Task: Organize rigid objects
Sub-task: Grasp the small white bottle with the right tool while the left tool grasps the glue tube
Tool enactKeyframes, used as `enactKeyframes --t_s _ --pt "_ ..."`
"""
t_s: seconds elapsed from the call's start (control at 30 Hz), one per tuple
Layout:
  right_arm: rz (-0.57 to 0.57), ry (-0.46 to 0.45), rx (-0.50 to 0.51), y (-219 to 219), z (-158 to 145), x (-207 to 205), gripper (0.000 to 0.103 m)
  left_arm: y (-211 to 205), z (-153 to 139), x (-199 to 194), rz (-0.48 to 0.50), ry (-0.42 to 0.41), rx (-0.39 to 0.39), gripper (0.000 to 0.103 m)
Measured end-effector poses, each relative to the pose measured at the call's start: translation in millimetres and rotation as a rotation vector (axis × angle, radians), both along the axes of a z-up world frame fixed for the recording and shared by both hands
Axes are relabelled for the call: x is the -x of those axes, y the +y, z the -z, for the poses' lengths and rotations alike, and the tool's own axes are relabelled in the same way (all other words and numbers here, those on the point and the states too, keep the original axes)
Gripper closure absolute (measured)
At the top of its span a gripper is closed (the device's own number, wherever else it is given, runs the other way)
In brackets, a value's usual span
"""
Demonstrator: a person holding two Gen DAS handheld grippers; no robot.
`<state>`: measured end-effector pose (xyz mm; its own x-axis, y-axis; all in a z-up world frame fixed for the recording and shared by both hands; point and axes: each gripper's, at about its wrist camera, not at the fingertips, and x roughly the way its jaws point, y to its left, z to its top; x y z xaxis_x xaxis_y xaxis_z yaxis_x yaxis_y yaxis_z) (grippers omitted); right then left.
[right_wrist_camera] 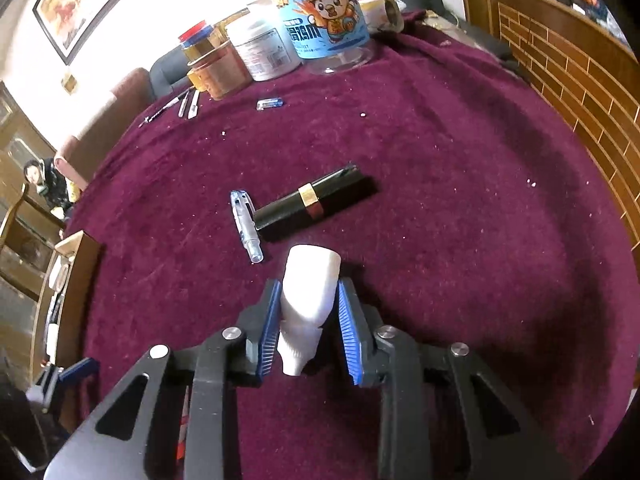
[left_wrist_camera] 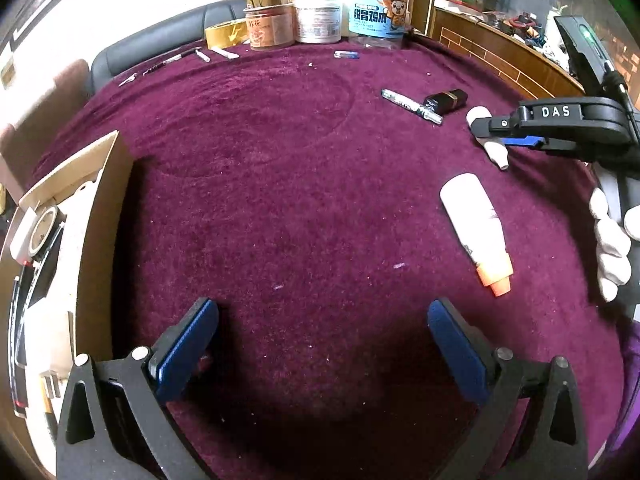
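A small white bottle lies on the maroon cloth with my right gripper shut on it, blue pads against both its sides. In the left wrist view the same bottle shows at the far right in the right gripper. Just beyond it lie a black lipstick case and a clear pen. A white tube with an orange cap lies nearer to me. My left gripper hangs open over bare cloth, with nothing between its fingers.
An open cardboard box holding several items stands at the left edge of the table. Jars and tubs and a tape roll line the back, with thin tools and a small blue item nearby. A gloved hand holds the right gripper.
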<state>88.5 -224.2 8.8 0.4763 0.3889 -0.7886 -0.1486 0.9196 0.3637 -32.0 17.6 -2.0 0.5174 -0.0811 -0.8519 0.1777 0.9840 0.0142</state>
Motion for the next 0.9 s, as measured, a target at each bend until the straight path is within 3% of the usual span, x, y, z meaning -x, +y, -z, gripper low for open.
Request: enactKeyframes --t_s 0.2,0.3,0.37,0.43,0.67,0.73,0.77,0.8,0.9 --pt "0.005 0.005 0.001 2 -1 2 0.077 -3 -2 -3 -0.02 0.049 -0.005 0.002" --pt "0.006 0.005 0.002 2 -1 2 0.077 -14 -19 -5 -0.01 0.041 0.095 0.005" --pt "0.007 0.007 0.001 2 -1 2 0.077 -27 -31 -4 0.02 0.001 0.113 0.005" --pt "0.01 0.009 -0.001 2 -1 2 0.077 -43 -37 -8 0.046 -0.033 0.092 0.005" --pt "0.016 0.026 -0.047 -4 1 0 0.077 -85 -16 -30 0.102 0.0 0.06 0.008" --pt "0.017 0.033 -0.063 -6 1 -1 0.077 -89 -4 -35 0.097 0.035 0.054 0.018" --pt "0.018 0.036 -0.065 -6 1 -1 0.077 -93 -4 -33 0.105 0.005 0.014 0.033" --pt "0.017 0.035 -0.061 -6 1 -1 0.077 -98 -5 -31 0.137 -0.016 -0.012 0.039" --pt "0.013 0.03 -0.038 -3 0 0 0.077 -103 -11 -30 0.166 -0.005 0.001 0.08"
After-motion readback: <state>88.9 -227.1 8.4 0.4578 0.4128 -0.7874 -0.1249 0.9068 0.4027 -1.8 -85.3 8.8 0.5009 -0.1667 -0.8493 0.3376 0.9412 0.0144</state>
